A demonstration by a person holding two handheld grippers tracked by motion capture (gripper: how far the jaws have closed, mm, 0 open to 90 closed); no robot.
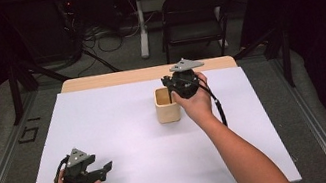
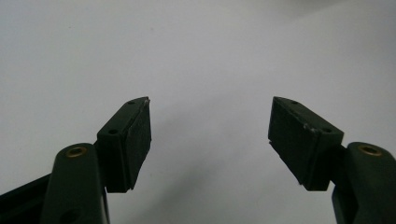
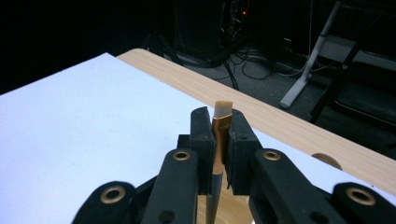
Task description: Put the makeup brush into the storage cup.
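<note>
Right gripper (image 1: 170,89) is clamped on a small brush (image 3: 219,135) — gold ferrule pinched between the jaws, pale bristle tip sticking out just past them. In the high view that gripper sits at the rim of the wooden cup (image 1: 167,106), mid-desk toward the far edge. In the right gripper view the brush handle runs down between the jaws toward the cup's tan inside.

Progress, my read: brush is grasped and at the cup, so either going in or coming out — can't tell which from this. The release or lift is what's left.

Left gripper (image 1: 106,168) is idle near the front-left of the desk (image 1: 124,144), jaws wide apart with nothing between them, just white surface under it.

Hard to make out:
- brush handle's lower end is cut off by the frame, so unclear if it touches the cup bottom
- hand and gripper cover the cup's right side in the high view
- cup contents not readable
</note>
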